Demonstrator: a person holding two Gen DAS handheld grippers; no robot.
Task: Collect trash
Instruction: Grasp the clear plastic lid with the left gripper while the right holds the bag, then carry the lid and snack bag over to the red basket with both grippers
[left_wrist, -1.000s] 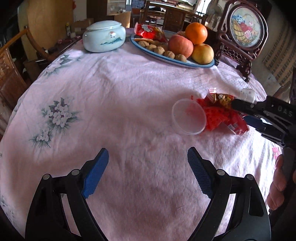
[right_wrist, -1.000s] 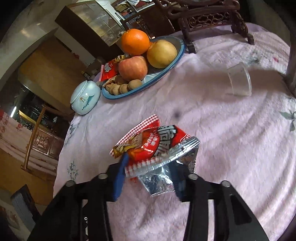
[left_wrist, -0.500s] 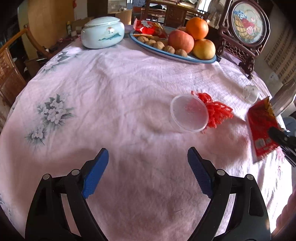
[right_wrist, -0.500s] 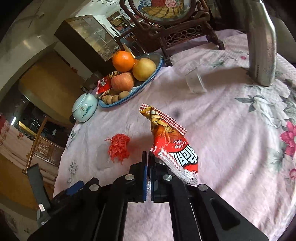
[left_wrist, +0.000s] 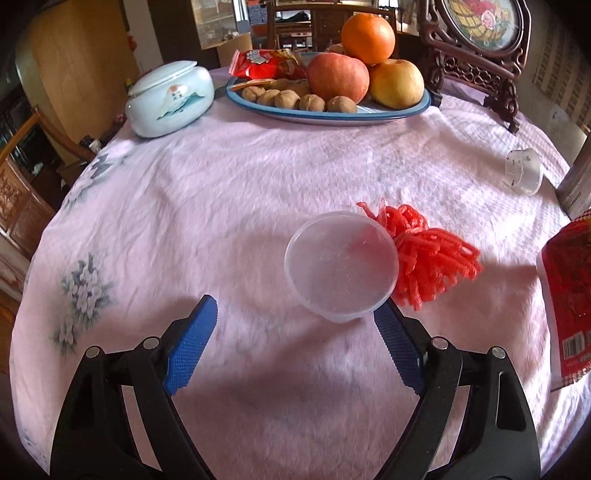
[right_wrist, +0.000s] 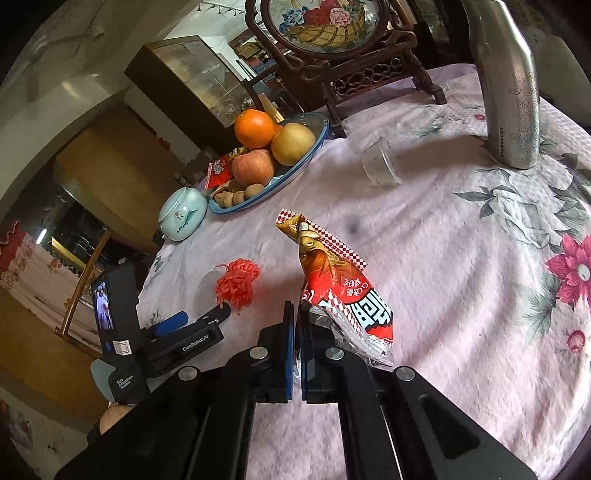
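The left gripper (left_wrist: 293, 321) is hanging wide open over the table, and the clear round plastic cup (left_wrist: 341, 264) is lying just past it, a little to the right, so close that the right blue pad (left_wrist: 397, 349) is almost at the cup's near edge. The cup is lying on its side with its open mouth facing the left gripper, so its long way is running from near to far. Right beside the cup, on its right and touching it, the bright red plastic mesh net (left_wrist: 428, 256) is sitting in a fluffy bunch. The left gripper is much nearer to these two than the right one, so I think it is the one to reach for them. The right gripper (right_wrist: 297, 354) is squeezing shut on the bottom edge of the red and silver snack wrapper (right_wrist: 341, 284), which is standing up off the cloth. A second small clear cup (left_wrist: 522, 175) is lying far off on the right, near the tall silver metal bottle (right_wrist: 511, 85). Everything is resting on a soft pink flowered tablecloth (left_wrist: 229, 206) with wrinkles. At the far side a blue-rimmed plate of fruit and nuts (left_wrist: 328, 110), a pale blue lidded jar (left_wrist: 170, 101) and a dark carved wooden stand with a round picture (right_wrist: 332, 48) are sitting, with wooden furniture behind.
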